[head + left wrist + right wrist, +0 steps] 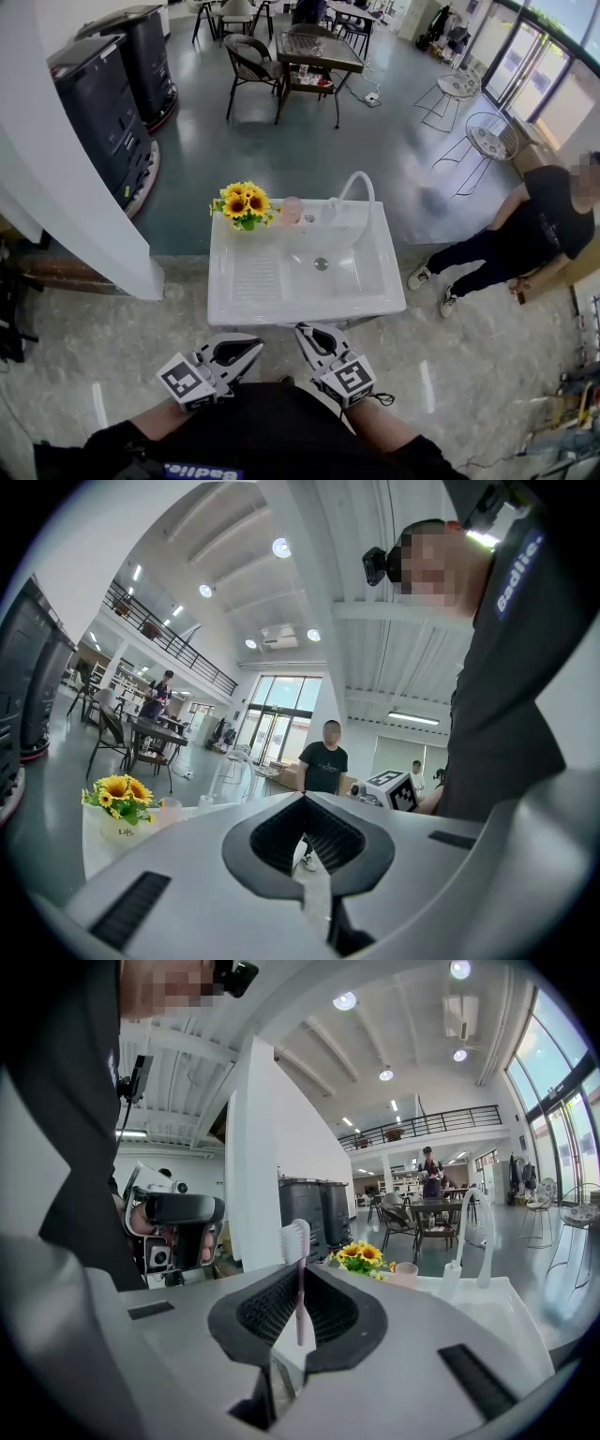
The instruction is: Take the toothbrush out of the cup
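A pink toothbrush (pixel 299 1283) with a white bristle head stands upright between the jaws of my right gripper (pixel 302 1271), which is shut on its handle. The pink cup (pixel 292 211) stands at the back of the white sink unit (pixel 384 298), between the sunflowers (pixel 243 204) and the faucet (pixel 361 190); in the right gripper view the cup (pixel 405 1274) shows no brush in it. Both grippers hang close to my body, in front of the sink's near edge. My left gripper (pixel 249 348) is shut with nothing in it; my right gripper (pixel 307 334) is beside it.
A white pillar (pixel 66 187) rises at the left, with black cabinets (pixel 103 103) behind it. A person in black (pixel 525 234) sits to the right of the sink. Tables and chairs (pixel 309 52) stand farther back on the grey floor.
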Demonstrator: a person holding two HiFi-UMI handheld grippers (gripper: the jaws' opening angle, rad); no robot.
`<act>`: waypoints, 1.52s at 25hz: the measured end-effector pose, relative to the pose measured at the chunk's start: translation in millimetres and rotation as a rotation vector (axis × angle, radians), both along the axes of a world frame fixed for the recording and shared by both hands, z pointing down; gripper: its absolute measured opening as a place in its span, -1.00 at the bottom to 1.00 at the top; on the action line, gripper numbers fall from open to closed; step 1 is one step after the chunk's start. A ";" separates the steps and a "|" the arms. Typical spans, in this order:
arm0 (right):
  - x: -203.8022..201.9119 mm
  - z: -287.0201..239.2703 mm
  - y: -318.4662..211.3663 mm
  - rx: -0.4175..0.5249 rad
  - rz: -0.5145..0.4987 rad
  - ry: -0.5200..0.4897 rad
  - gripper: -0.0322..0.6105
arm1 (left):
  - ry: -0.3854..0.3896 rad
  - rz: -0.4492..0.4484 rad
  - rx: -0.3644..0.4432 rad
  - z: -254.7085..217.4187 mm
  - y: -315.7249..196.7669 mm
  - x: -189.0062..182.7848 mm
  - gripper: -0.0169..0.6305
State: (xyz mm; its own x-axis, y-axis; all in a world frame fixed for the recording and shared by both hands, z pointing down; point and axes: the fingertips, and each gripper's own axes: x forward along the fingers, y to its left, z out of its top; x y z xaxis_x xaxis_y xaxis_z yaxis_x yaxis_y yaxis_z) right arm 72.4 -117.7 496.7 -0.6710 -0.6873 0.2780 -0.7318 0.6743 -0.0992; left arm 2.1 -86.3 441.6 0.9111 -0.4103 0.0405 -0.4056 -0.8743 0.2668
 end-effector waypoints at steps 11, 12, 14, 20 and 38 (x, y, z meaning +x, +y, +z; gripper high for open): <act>-3.3 -19.2 9.6 0.037 -0.015 -0.050 -0.80 | 0.003 0.014 0.007 0.1 -1.2 8.1 -0.94; -3.6 -20.4 10.8 0.030 -0.015 -0.051 -0.80 | 0.006 0.014 0.006 0.3 -1.0 8.5 -0.95; -4.8 -19.0 13.6 0.025 -0.017 -0.058 -0.80 | 0.012 0.021 0.000 2.9 0.8 8.3 -0.95; -10.4 -13.9 15.8 0.060 -0.037 -0.054 -0.80 | 0.012 0.031 -0.004 6.4 2.5 7.5 -0.95; -25.5 -15.2 16.9 0.072 -0.068 -0.045 -0.81 | 0.010 0.025 0.002 0.0 0.3 1.7 -0.94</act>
